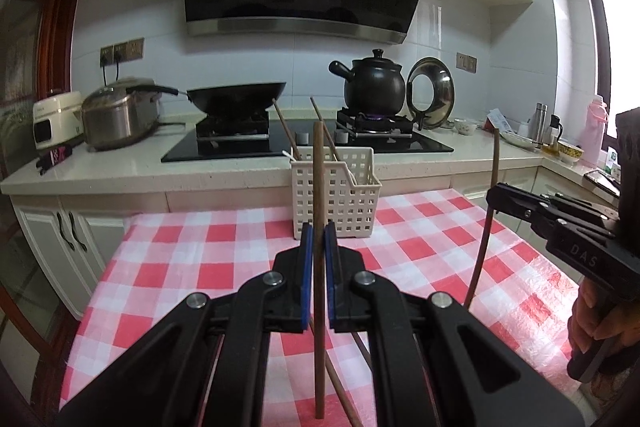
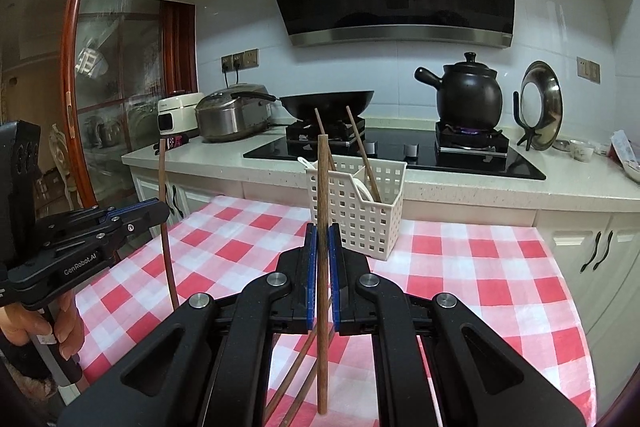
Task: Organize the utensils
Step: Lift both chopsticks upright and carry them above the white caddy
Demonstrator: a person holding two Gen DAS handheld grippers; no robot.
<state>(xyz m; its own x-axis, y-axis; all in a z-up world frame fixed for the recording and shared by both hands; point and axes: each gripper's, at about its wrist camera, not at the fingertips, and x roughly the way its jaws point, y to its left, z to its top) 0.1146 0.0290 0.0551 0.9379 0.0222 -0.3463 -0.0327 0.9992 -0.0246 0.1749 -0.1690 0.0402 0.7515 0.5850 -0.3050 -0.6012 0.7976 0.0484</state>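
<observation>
My left gripper (image 1: pixel 319 237) is shut on a brown chopstick (image 1: pixel 318 195) and holds it upright above the checked tablecloth (image 1: pixel 200 251). My right gripper (image 2: pixel 322 239) is shut on another brown chopstick (image 2: pixel 322 187), also upright. Each gripper shows in the other's view, the right gripper (image 1: pixel 494 193) at the right, the left gripper (image 2: pixel 160 209) at the left. A white slotted basket (image 1: pixel 340 195) stands ahead at the table's far edge with two chopsticks (image 1: pixel 286 131) and a white spoon in it; it also shows in the right wrist view (image 2: pixel 360 207). More chopsticks (image 2: pixel 296 375) lie on the cloth below the grippers.
Behind the table runs a counter (image 1: pixel 120 163) with a black hob (image 1: pixel 280 143), a wok (image 1: pixel 236 99), a black clay pot (image 1: pixel 374 83) over a lit burner, a steel cooker (image 1: pixel 120 115) and a pot lid on a stand (image 1: pixel 432 95). Cups and bottles (image 1: pixel 548 131) crowd the right.
</observation>
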